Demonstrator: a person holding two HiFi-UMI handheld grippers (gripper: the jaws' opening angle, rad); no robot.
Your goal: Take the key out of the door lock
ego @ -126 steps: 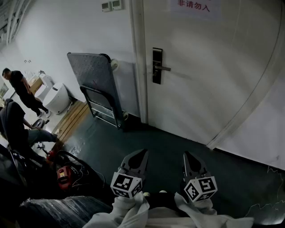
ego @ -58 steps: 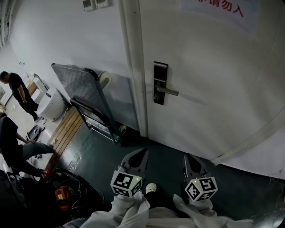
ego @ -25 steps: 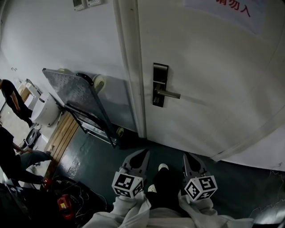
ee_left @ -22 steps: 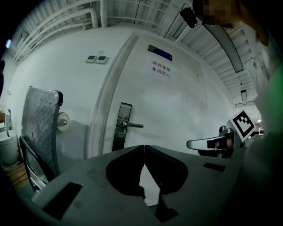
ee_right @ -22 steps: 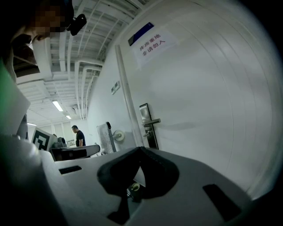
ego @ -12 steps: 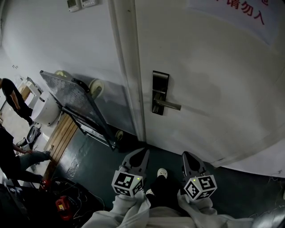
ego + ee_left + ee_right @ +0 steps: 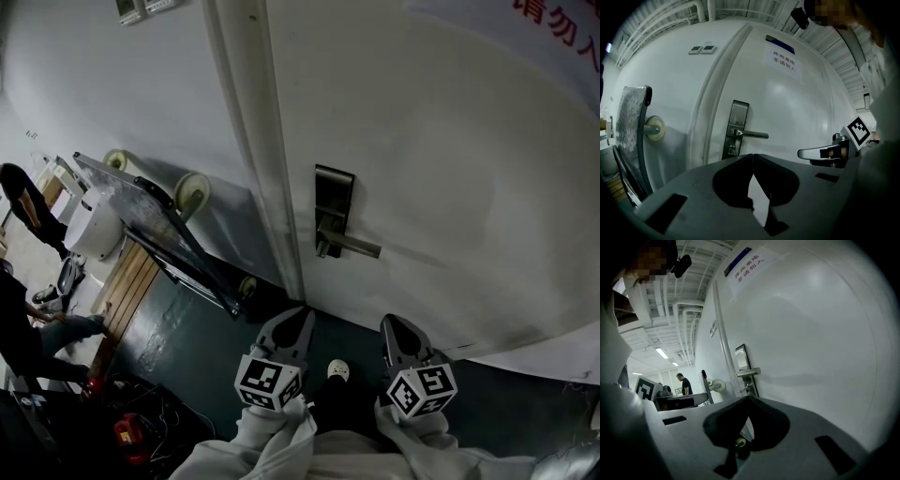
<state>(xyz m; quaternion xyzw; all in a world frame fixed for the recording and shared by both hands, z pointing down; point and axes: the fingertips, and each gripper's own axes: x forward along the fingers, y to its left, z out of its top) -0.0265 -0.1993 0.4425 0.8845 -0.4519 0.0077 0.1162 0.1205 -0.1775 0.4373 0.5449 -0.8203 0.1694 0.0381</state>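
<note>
The white door [image 7: 450,169] carries a dark metal lock plate [image 7: 333,208] with a lever handle [image 7: 354,247]. A small key [image 7: 732,149] sticks out of the plate just under the lever; the same key [image 7: 748,389] shows in the right gripper view. Both grippers hang low in front of the door, short of the lock and below it. My left gripper [image 7: 298,319] is shut with nothing in it, its jaws meeting tip to tip [image 7: 753,156]. My right gripper [image 7: 394,326] is also shut and empty [image 7: 747,399].
A folded platform trolley [image 7: 155,216] leans on the wall left of the door frame. Further left stand people [image 7: 28,202] and a white appliance [image 7: 94,230]. A red tool [image 7: 127,431] and cables lie on the dark floor. A printed sign [image 7: 783,63] hangs high on the door.
The person has stepped closer to the door, and both shut grippers came forward with them. The lock plate looks larger and sits lower in the head view.
</note>
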